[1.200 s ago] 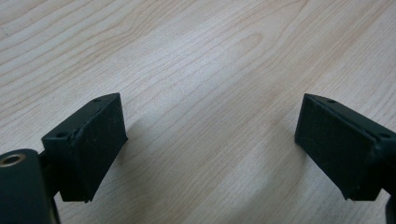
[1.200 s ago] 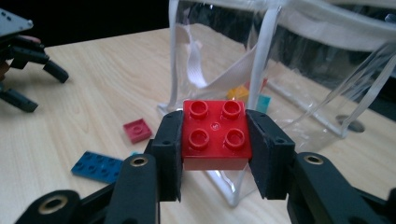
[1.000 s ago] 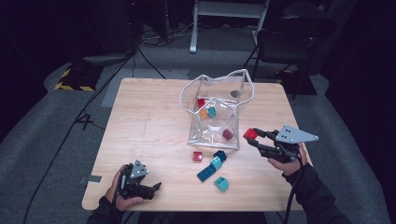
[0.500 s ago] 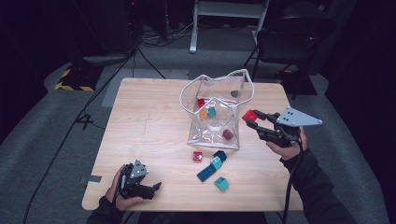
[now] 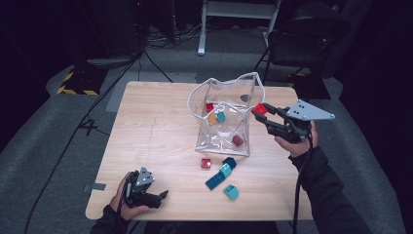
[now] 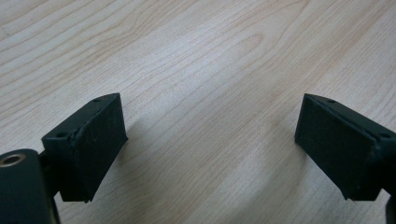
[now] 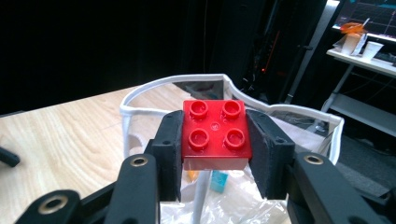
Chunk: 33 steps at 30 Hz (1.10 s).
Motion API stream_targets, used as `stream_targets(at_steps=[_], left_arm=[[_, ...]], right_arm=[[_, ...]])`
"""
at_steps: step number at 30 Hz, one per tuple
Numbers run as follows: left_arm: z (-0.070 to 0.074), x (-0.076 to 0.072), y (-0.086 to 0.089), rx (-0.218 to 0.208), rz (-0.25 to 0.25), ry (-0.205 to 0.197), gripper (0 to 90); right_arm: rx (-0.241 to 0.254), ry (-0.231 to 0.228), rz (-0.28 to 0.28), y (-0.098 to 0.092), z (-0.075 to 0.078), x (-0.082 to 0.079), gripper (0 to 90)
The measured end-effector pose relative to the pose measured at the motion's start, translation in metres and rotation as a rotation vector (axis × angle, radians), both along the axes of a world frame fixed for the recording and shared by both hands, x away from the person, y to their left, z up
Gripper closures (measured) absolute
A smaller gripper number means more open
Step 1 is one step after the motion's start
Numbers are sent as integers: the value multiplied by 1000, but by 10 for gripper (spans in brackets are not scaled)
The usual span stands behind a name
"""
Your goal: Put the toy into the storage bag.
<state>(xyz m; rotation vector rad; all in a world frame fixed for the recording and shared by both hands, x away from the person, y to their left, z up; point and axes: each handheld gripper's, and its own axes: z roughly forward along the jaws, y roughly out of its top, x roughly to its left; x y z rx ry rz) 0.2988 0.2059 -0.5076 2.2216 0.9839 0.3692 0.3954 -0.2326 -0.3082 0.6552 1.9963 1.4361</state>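
A clear plastic bag [image 5: 246, 83] with a white rim stands open in the middle of the wooden table [image 5: 151, 126], with several coloured bricks inside. My right gripper [image 5: 259, 109] is shut on a red four-stud brick [image 7: 215, 130], held in the air at the bag's right rim [image 7: 149, 88]. The red brick [image 5: 260, 108] is level, studs up. Near the table's front left corner my left gripper [image 5: 164, 195] rests low over the wood [image 6: 205, 74], open, with nothing between its fingers [image 6: 88, 140].
In front of the bag lie a small red brick [image 5: 206, 163], a dark teal bar of bricks [image 5: 220, 174] and a teal brick [image 5: 231, 191]. Chairs and cables stand on the floor beyond the table's far edge.
My right gripper has risen with the red brick and moved toward the bag's rim. The left gripper has stayed where it was.
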Motion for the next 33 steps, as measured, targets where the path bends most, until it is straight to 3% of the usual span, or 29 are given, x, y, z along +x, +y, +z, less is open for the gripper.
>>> stream_targets(at_steps=[14, 33], left_arm=[[0, 0, 0, 0, 0, 0, 91], [0, 0, 0, 2, 0, 0, 91]], right_arm=[[-4, -13, -25, 19, 18, 21, 590], [-23, 31, -62, 36, 7, 47, 590]])
